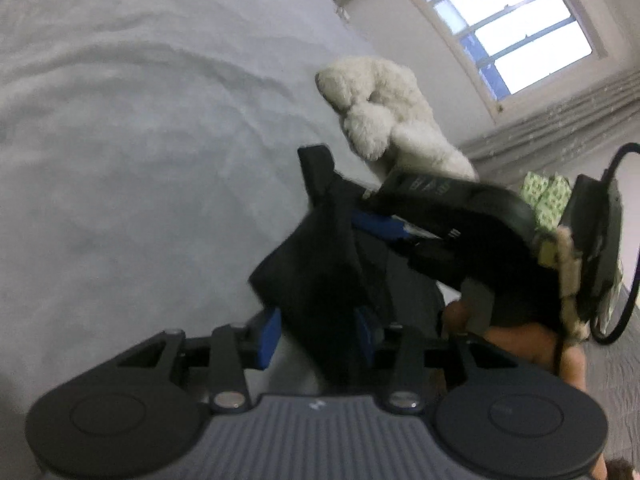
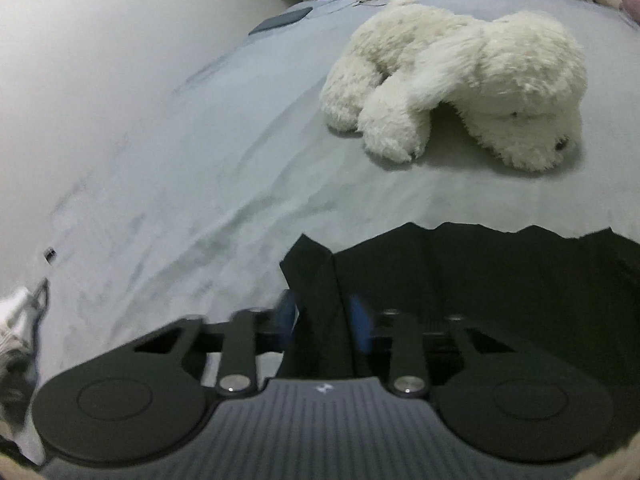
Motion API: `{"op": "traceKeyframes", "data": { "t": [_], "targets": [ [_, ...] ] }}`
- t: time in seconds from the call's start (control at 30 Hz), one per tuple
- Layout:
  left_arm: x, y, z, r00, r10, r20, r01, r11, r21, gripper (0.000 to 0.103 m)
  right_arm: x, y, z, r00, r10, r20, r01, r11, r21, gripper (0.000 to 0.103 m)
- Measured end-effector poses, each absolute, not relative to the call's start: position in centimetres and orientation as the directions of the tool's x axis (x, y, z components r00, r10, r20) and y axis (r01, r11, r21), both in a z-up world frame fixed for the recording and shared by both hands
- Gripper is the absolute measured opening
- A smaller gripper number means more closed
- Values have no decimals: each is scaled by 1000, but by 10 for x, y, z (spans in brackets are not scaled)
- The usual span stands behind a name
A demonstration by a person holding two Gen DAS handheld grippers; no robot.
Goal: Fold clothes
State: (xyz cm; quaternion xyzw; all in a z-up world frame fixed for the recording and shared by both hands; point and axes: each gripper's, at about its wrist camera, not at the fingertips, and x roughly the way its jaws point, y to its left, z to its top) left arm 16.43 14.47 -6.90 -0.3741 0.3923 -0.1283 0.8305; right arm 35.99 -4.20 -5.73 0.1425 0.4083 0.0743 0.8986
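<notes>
Pale grey bedsheet [image 2: 200, 184] covers the bed, lightly creased; a white plush dog [image 2: 460, 80] lies on it, and a paned window [image 1: 508, 24] lights the wall beyond. Black garment [image 2: 480, 272] is spread on the sheet in front of the toy. My right gripper [image 2: 324, 316] is closed on a fold of its edge, blue pads pressing the cloth. My left gripper [image 1: 316, 320] stands partly open, a bunch of the same cloth between its fingers, pad contact unclear.
</notes>
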Motion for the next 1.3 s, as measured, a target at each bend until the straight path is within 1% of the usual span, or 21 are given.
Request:
{"op": "traceKeyframes", "data": {
  "t": [0.03,0.07,0.1,0.2,0.4,0.57,0.7,0.8,0.9,1.03,1.07,1.1,1.13,1.2,1.23,1.3],
  "targets": [
    [164,144,-70,672,-502,-545,-75,685,-724,33,360,-40,-58,656,242,-715,-21,953,304,10],
    [164,143,-71,679,-500,-538,-71,685,-725,16,359,-41,-57,665,240,-707,-22,953,303,8],
    [163,143,-73,684,-499,-532,-68,682,-728,3,358,-41,-56,674,239,-699,-24,953,303,7],
    [160,145,-70,710,-504,-491,-46,662,-748,3,353,-47,-49,705,242,-666,-24,947,319,6],
    [151,135,-36,757,-531,-381,129,694,-709,3,337,-78,-21,773,265,-576,-18,917,398,6],
    [146,117,-21,735,-582,-347,253,710,-657,3,312,-110,-6,816,269,-511,-6,889,458,6],
    [140,103,-19,687,-644,-337,333,691,-642,2,291,-136,-8,836,253,-487,24,869,494,6],
    [137,93,-23,641,-683,-349,381,679,-628,2,275,-153,-17,847,235,-477,61,848,527,6],
    [133,81,-29,585,-714,-385,418,672,-612,2,256,-171,-30,853,212,-476,106,824,556,6],
    [128,63,-40,502,-739,-448,461,668,-585,2,237,-190,-58,836,175,-519,190,797,574,6],
    [127,59,-43,481,-741,-470,471,670,-574,2,234,-195,-67,828,166,-535,215,787,578,8],
    [126,55,-45,460,-740,-490,481,672,-563,2,231,-199,-74,820,164,-548,236,776,585,14],
    [125,51,-47,445,-739,-507,490,674,-553,3,229,-202,-79,816,167,-554,250,762,598,16],
    [124,46,-48,431,-730,-531,504,683,-529,4,226,-210,-84,824,184,-536,260,718,646,16],
    [125,45,-49,435,-727,-532,508,686,-522,5,224,-214,-87,828,193,-527,264,695,669,17],
    [128,44,-49,442,-727,-525,516,685,-514,19,221,-221,-92,836,204,-509,272,651,708,19]
  ]
}}
